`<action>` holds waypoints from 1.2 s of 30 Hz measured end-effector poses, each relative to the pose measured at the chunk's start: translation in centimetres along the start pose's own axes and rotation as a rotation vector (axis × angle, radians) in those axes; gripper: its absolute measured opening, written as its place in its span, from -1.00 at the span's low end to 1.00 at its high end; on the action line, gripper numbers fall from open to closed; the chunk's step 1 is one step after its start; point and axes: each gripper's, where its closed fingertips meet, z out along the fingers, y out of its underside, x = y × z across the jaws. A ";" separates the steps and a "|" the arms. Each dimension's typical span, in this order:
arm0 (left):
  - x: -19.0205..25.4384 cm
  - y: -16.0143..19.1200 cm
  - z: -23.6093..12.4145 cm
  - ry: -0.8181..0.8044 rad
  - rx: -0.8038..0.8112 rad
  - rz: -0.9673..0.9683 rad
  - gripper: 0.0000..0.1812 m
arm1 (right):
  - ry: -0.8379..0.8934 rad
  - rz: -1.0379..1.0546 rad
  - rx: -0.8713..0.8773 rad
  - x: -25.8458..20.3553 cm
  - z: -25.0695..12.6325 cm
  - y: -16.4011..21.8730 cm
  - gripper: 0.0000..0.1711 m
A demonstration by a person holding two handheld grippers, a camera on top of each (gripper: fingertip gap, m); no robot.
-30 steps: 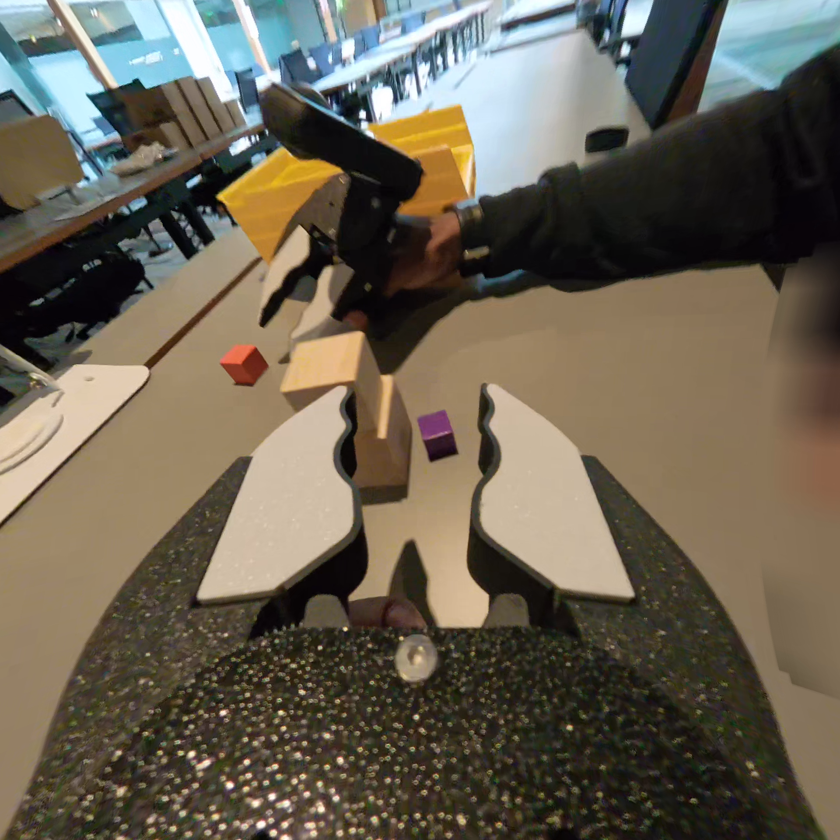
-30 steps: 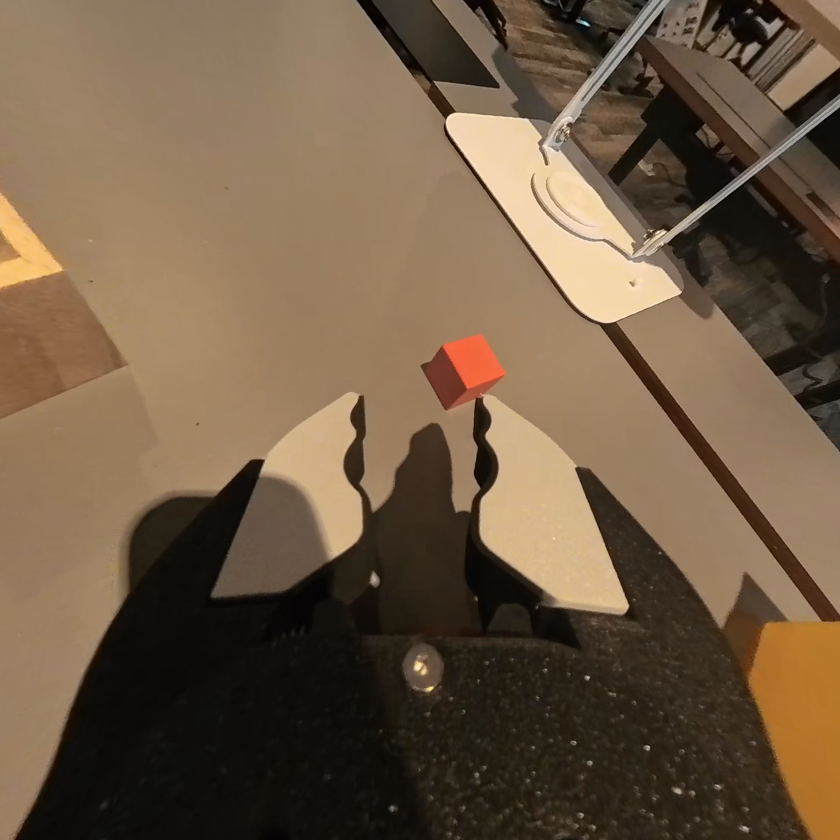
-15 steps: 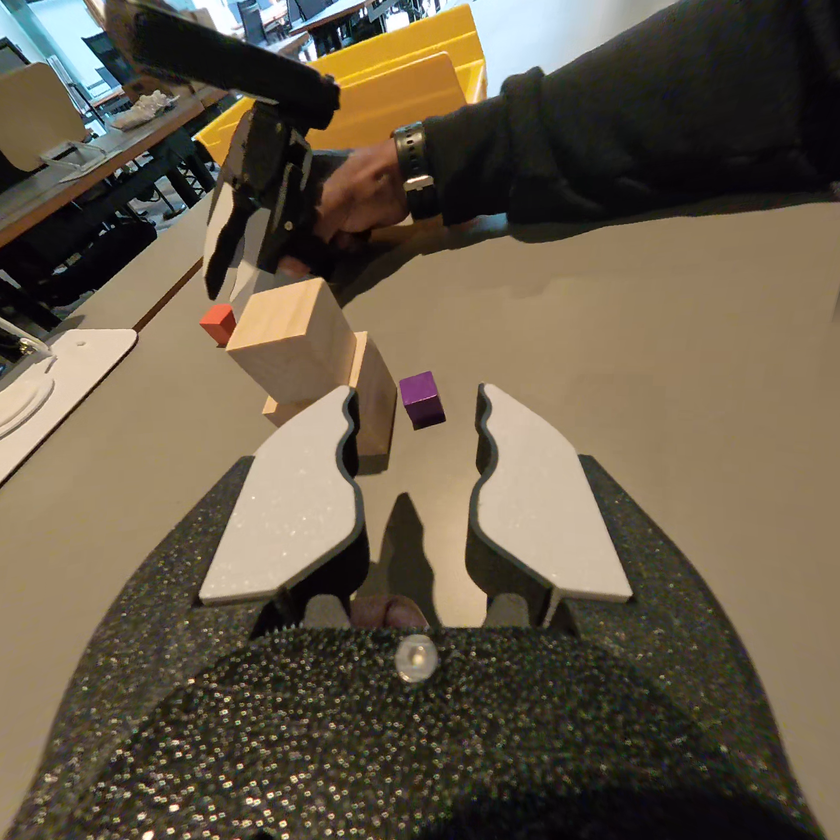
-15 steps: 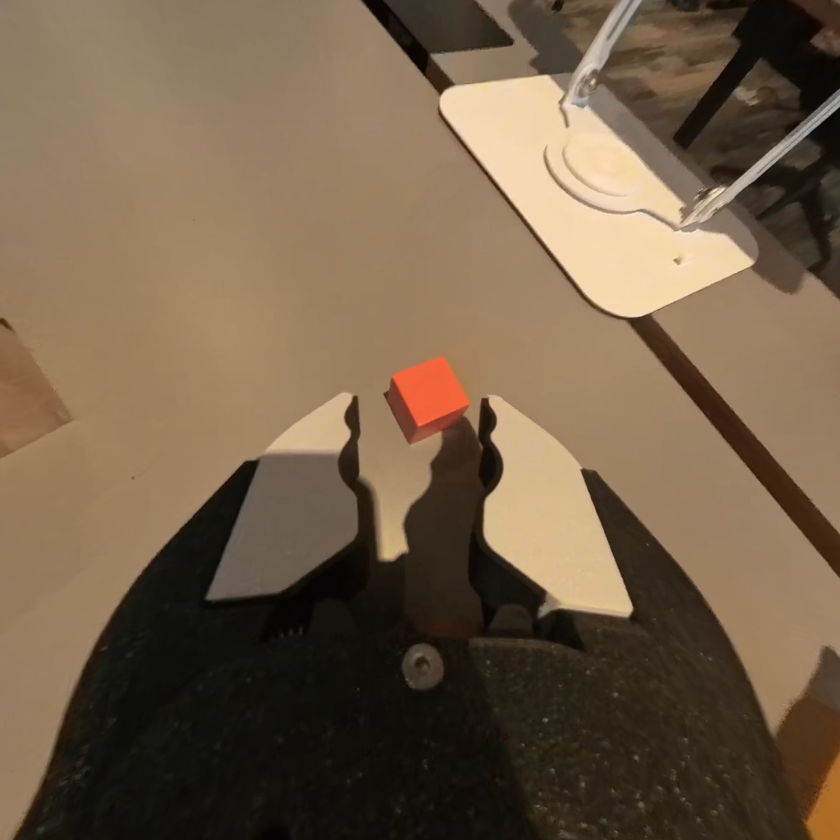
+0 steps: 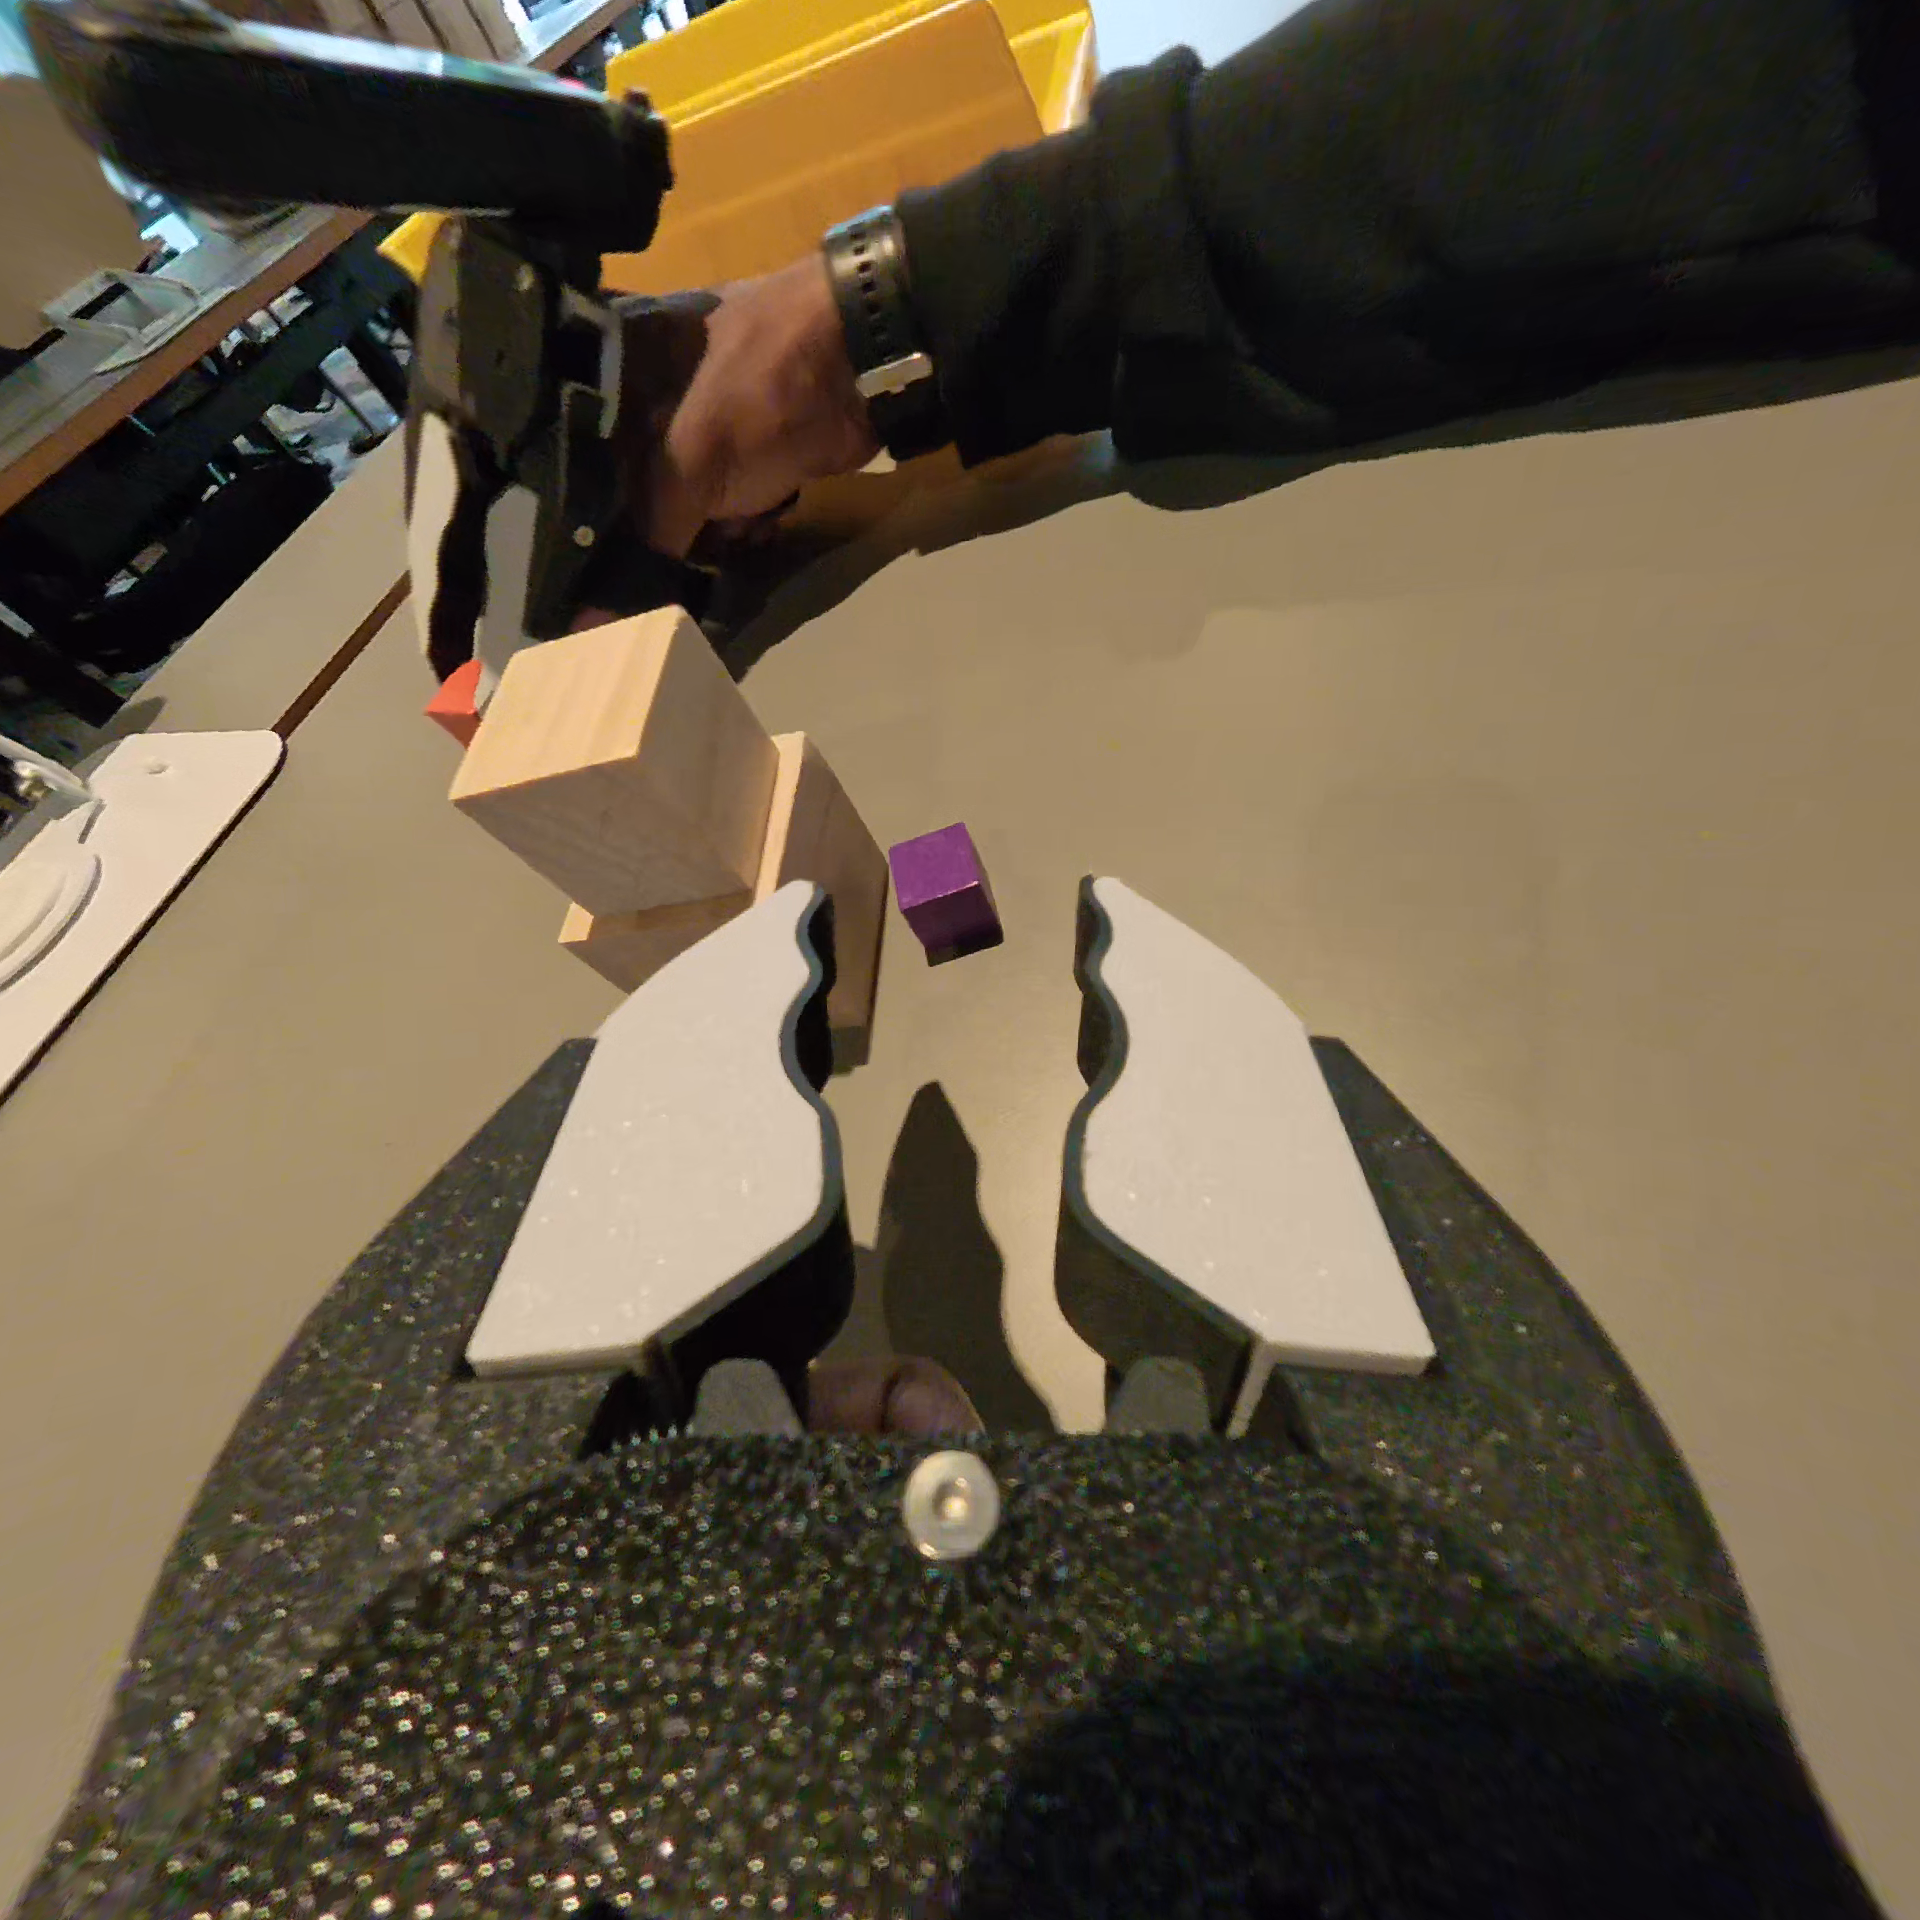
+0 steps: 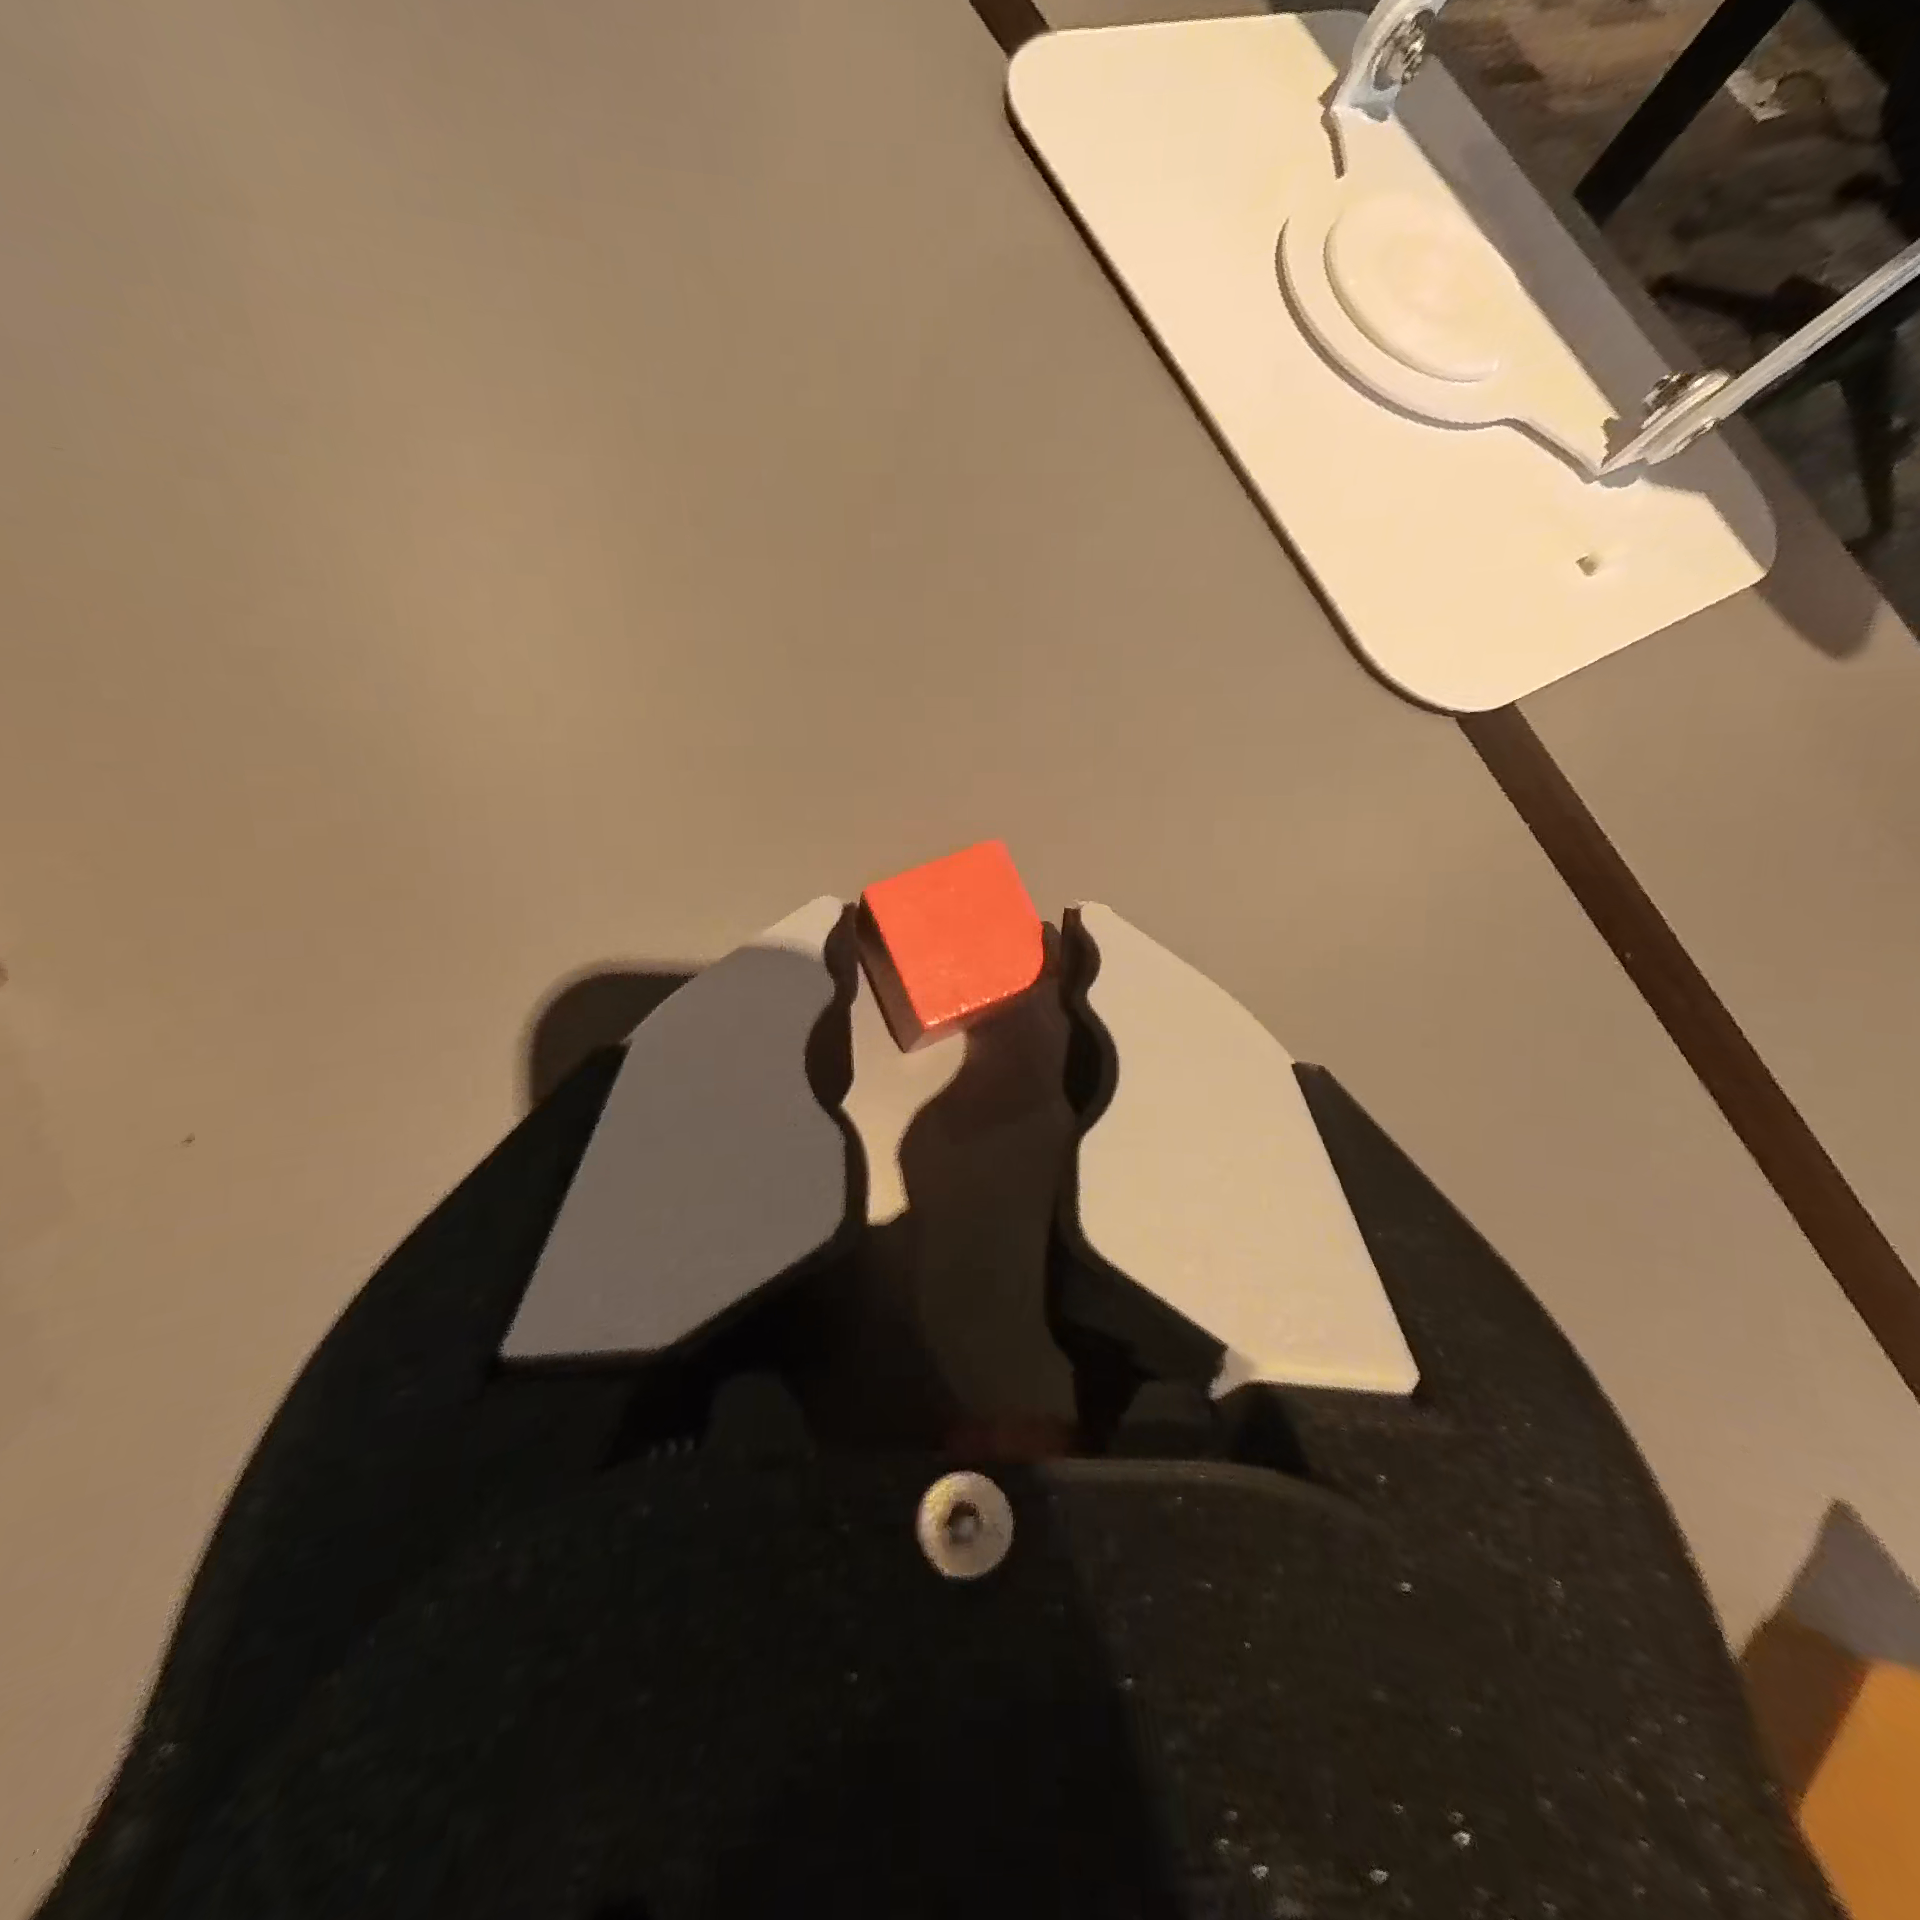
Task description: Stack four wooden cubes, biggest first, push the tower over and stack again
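In the left wrist view, a plain wooden cube (image 5: pixel 613 769) sits tilted, leaning on a second plain wooden cube (image 5: pixel 821 842) beneath and beside it. A small purple cube (image 5: pixel 940 883) stands just right of them. My left gripper (image 5: pixel 951 894) is open and empty, low over the table, with the purple cube just beyond its fingertips. A small red cube (image 6: pixel 951 951) rests on the table between the fingertips of my right gripper (image 6: pixel 954 925), whose jaws stand open but close to the cube's sides. The right gripper also shows in the left wrist view (image 5: pixel 457 634), over the half-hidden red cube (image 5: pixel 454 698).
A white lamp base (image 6: pixel 1403 343) lies at the table's edge, right of the red cube, and also shows in the left wrist view (image 5: pixel 114 831). A yellow bin (image 5: pixel 831 135) stands at the back. The person's dark sleeve (image 5: pixel 1403 239) reaches across behind the cubes. The gap from one gripper's tips to the other's is roughly 25 cm.
My right gripper has come down and forward until the red cube sits between its fingertips, and its jaws have narrowed slightly. My left gripper has moved nearer the wooden cubes and the purple cube.
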 end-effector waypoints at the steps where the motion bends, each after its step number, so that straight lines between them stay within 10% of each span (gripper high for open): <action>1: -0.2 0.0 0.0 -0.010 -0.001 -0.018 -0.52 | 0.009 -0.008 0.006 -0.1 -0.2 0.0 -0.57; 25: -0.4 2.3 4.6 -0.226 -0.342 -0.202 -0.61 | 0.186 -0.085 0.043 -1.1 -2.5 0.6 -0.57; 36: 2.6 0.6 4.2 0.072 -0.216 -0.219 -0.76 | 0.207 -0.102 0.049 -1.2 -2.7 0.5 -0.57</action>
